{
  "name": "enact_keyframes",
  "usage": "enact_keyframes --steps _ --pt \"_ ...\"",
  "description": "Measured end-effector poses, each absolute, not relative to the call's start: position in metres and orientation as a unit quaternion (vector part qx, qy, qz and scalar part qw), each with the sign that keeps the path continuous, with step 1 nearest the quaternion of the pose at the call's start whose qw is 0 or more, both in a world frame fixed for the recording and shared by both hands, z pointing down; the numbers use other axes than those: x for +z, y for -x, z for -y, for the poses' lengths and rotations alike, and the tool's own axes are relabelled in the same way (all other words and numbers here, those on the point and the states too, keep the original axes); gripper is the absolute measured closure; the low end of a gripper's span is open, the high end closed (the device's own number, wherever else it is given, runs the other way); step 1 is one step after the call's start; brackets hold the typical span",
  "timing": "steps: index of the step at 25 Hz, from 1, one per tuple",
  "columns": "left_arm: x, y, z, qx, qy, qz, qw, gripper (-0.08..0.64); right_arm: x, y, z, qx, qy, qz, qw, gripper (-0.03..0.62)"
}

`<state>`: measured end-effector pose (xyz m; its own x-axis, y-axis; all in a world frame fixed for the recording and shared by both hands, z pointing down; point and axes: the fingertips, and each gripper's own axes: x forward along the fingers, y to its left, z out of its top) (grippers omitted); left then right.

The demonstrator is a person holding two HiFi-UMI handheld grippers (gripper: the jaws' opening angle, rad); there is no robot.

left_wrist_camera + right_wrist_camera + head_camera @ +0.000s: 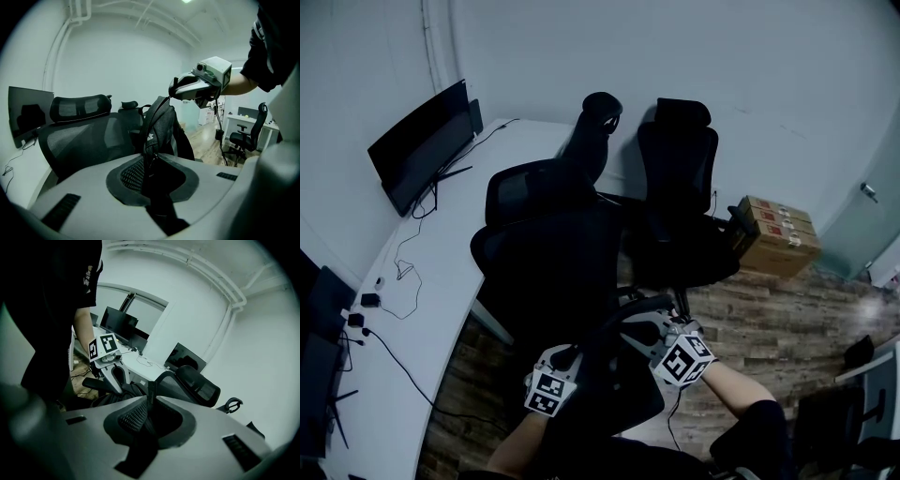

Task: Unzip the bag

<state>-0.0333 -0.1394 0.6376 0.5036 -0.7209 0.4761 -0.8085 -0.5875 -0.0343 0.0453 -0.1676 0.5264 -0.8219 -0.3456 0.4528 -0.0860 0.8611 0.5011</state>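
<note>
The dark bag (pixel 605 375) stands between my two grippers, low in the head view. My left gripper (pixel 151 164) is shut on the bag's edge at the zipper line, where a small metal piece (pixel 154 157) shows between the pads. From there the bag (pixel 163 124) rises toward my right gripper (pixel 197 89). My right gripper (pixel 149 401) is shut on a narrow dark strap (pixel 151 387) at the bag's top. The left gripper (pixel 105 355) shows beyond it, with its marker cube and a person's arm. In the head view, the left gripper (pixel 562 361) and right gripper (pixel 649 335) flank the bag.
Two black office chairs (pixel 534 202) (pixel 680 164) stand just beyond the bag. A curved white desk (pixel 441 281) with a monitor (pixel 417 145) and cables runs along the left. Cardboard boxes (pixel 778 234) sit on the wood floor (pixel 787 319) at the right.
</note>
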Motion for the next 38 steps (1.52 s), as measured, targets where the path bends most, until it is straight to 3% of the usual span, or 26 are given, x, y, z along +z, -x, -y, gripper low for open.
enact_keyframes --steps 38 --pt "0.639 0.037 0.145 0.232 -0.824 0.500 0.129 0.494 0.551 -0.151 0.237 -0.155 -0.227 0.929 0.246 0.518"
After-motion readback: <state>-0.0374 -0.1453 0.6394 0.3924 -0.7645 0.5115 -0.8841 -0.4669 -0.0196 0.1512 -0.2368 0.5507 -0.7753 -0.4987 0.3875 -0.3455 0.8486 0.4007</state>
